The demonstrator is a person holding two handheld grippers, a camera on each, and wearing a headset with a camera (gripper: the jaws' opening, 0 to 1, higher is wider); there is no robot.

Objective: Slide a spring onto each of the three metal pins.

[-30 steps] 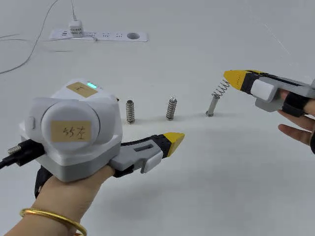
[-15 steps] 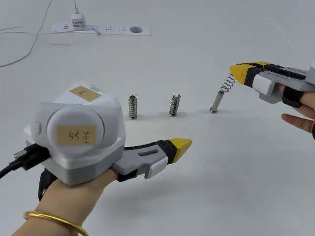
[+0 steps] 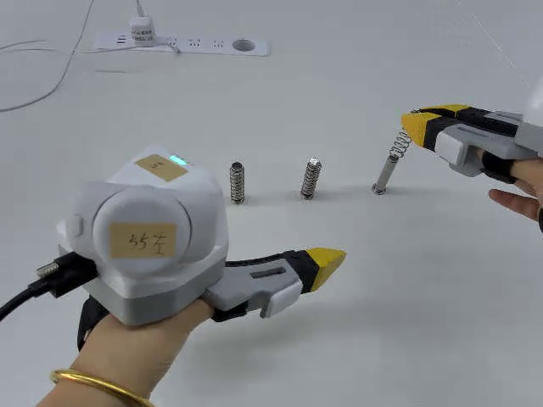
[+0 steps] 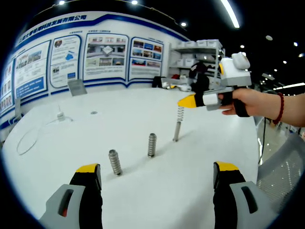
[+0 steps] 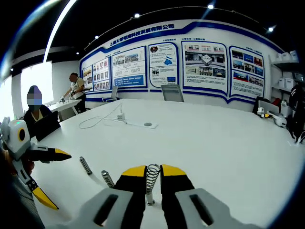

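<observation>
Three metal pins stand in a row on the white table. The left pin point(image 3: 237, 182) point(image 4: 114, 162) and the middle pin point(image 3: 311, 178) point(image 4: 152, 144) each carry a spring. The right pin point(image 3: 384, 176) point(image 4: 177, 131) leans, bare along its lower part. My right gripper point(image 3: 416, 125) point(image 5: 152, 171) point(image 4: 188, 101) is shut on a spring point(image 3: 399, 146) point(image 5: 152, 177) whose lower end meets that pin's top. My left gripper point(image 3: 327, 259) point(image 4: 157, 168) hangs wide open in front of the row, with nothing between its jaws.
A white power strip point(image 3: 182, 42) with a plugged-in charger lies at the table's far edge, and thin cables point(image 3: 51, 80) trail off to the left. People stand at another table point(image 5: 71, 102) in the background.
The head camera has shifted, so the row sits further right. The right gripper still holds the spring at the leaning pin's top; the spring looks slightly shorter. The left gripper has drifted a little nearer me.
</observation>
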